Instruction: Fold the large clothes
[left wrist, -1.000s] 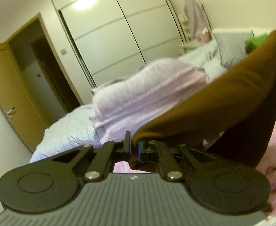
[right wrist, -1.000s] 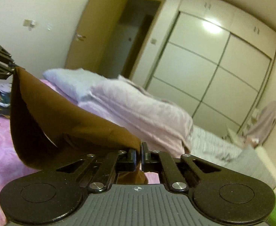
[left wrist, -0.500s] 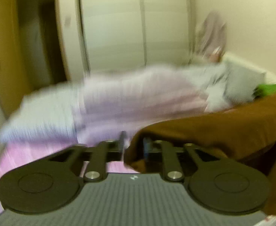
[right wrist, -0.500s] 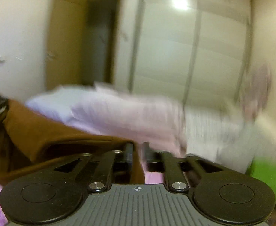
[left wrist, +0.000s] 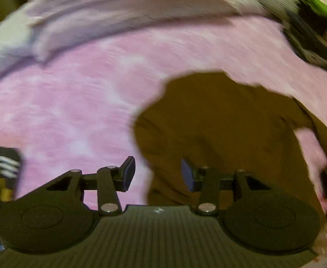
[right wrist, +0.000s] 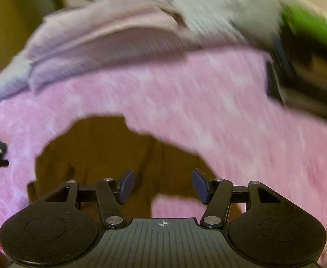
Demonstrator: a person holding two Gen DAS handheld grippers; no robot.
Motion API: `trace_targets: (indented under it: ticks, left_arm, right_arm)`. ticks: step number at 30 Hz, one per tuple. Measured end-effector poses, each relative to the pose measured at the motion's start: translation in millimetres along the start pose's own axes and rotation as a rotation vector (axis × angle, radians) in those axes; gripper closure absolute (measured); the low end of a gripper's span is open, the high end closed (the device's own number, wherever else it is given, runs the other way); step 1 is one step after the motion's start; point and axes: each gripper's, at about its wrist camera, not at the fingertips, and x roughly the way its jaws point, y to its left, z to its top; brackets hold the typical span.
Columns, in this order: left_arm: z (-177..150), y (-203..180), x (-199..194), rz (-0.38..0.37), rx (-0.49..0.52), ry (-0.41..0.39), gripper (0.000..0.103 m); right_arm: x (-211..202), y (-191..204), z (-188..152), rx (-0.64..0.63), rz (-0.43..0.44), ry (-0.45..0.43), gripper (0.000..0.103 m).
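A brown garment (left wrist: 221, 122) lies spread on the pink bed cover (left wrist: 69, 102); in the right wrist view the same brown garment (right wrist: 101, 151) fills the lower middle on the pink bed cover (right wrist: 230, 102). My left gripper (left wrist: 158, 174) is open just above the garment's left edge, nothing between its blue pads. My right gripper (right wrist: 162, 186) is open over the garment's lower part, also holding nothing. Both views are blurred by motion.
A pile of pale lilac bedding (left wrist: 119, 9) lies along the far side of the bed, seen too as pale lilac bedding (right wrist: 110, 35). A green and dark object (right wrist: 308, 51) sits at the far right. Dark printed fabric (left wrist: 0, 165) shows at the left edge.
Both grippers went from shut on the lifted brown garment to open. The garment dropped onto the bed, and both cameras tilted down toward the bed cover.
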Motion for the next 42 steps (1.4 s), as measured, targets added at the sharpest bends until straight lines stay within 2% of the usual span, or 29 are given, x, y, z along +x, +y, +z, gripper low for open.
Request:
trace_targets:
  ticks: [1,3,6,10,13,16,17,18,19,20,22,25,26,28,30,31,32,33,34,36,37,40,42]
  left_arm:
    - [0.4,-14.1,9.5,-0.039,0.035,0.003,0.059]
    - [5.8,-43.2,26.9,-0.096,0.112,0.005,0.048]
    - [10.8,-80.8,59.7,-0.17,0.23,0.004,0.04]
    - [18.1,-128.2,98.4,-0.24,0.374,0.012,0.039]
    - [12.7,-160.4,121.9,-0.245,0.515,-0.006,0.041]
    - [7.2,-185.9,145.6,-0.232,0.586,-0.002,0.049]
    - [4.3,-190.8,151.6,-0.221,0.604,-0.001,0.057]
    - [1.7,-195.1,158.8,-0.198,0.62,-0.002,0.07]
    - [0.0,-195.8,161.9,-0.188,0.624,-0.01,0.074]
    - [0.7,-194.4,160.4,-0.183,0.611,-0.028,0.096]
    - [5.8,-182.1,144.6,-0.11,0.561,-0.076,0.1]
    - [19.2,-127.1,93.2,-0.019,0.376,-0.194,0.1]
    - [22.0,-102.1,73.4,0.041,0.315,-0.229,0.1]
    - [22.2,-34.4,29.1,0.215,0.152,-0.291,0.099]
    - [14.6,37.8,-3.8,0.418,-0.04,-0.276,0.095]
    - [5.0,78.1,-17.8,0.517,-0.147,-0.239,0.093]
    - [-7.1,114.5,-29.0,0.599,-0.244,-0.188,0.084]
    - [-20.5,144.6,-38.2,0.666,-0.322,-0.14,0.078]
    - [-36.5,172.4,-47.5,0.706,-0.391,-0.094,0.077]
    - [-60.6,203.6,-61.0,0.768,-0.495,-0.026,0.077]
    - [-70.8,210.6,-68.5,0.777,-0.532,-0.017,0.077]
    - [-87.9,203.6,-75.8,0.716,-0.591,-0.054,0.074]
    - [-86.8,186.0,-61.8,0.64,-0.55,-0.052,0.071]
  right_arm:
    - [3.6,-6.5,-8.2,0.036,-0.016,0.021,0.048]
    - [5.7,-17.1,-22.3,0.094,-0.042,0.044,0.048]
    - [1.2,-26.4,-33.8,0.143,-0.067,0.055,0.048]
    - [-2.2,-35.1,-50.1,0.188,-0.119,0.066,0.048]
    - [-0.3,-41.6,-63.9,0.224,-0.145,0.078,0.048]
    - [-1.5,-46.3,-77.2,0.251,-0.165,0.091,0.048]
    - [-2.2,-48.4,-81.5,0.26,-0.171,0.096,0.048]
    - [-2.7,-50.5,-85.6,0.268,-0.176,0.101,0.048]
    - [-4.1,-52.9,-89.4,0.273,-0.182,0.108,0.048]
    - [-5.1,-54.8,-92.0,0.275,-0.187,0.114,0.048]
    - [-7.5,-58.1,-93.6,0.27,-0.189,0.116,0.048]
    - [-12.3,-61.3,-87.5,0.248,-0.171,0.102,0.048]
    - [-14.3,-62.5,-82.5,0.23,-0.163,0.093,0.048]
    - [-17.1,-64.1,-72.3,0.197,-0.146,0.072,0.048]
    - [-19.2,-65.8,-61.5,0.168,-0.117,0.048,0.048]
    - [-19.7,-66.9,-55.1,0.152,-0.1,0.036,0.048]
    - [-19.6,-67.6,-49.8,0.138,-0.087,0.028,0.048]
    - [-19.4,-67.9,-43.9,0.121,-0.075,0.02,0.048]
    - [-18.5,-67.9,-38.5,0.104,-0.064,0.014,0.048]
    - [-15.6,-67.9,-29.4,0.07,-0.044,0.007,0.048]
    - [-13.0,-67.6,-24.8,0.05,-0.037,0.007,0.048]
    - [0.1,-66.8,-11.9,-0.011,-0.026,0.014,0.048]
    - [13.0,-67.0,-4.0,-0.045,-0.023,0.024,0.048]
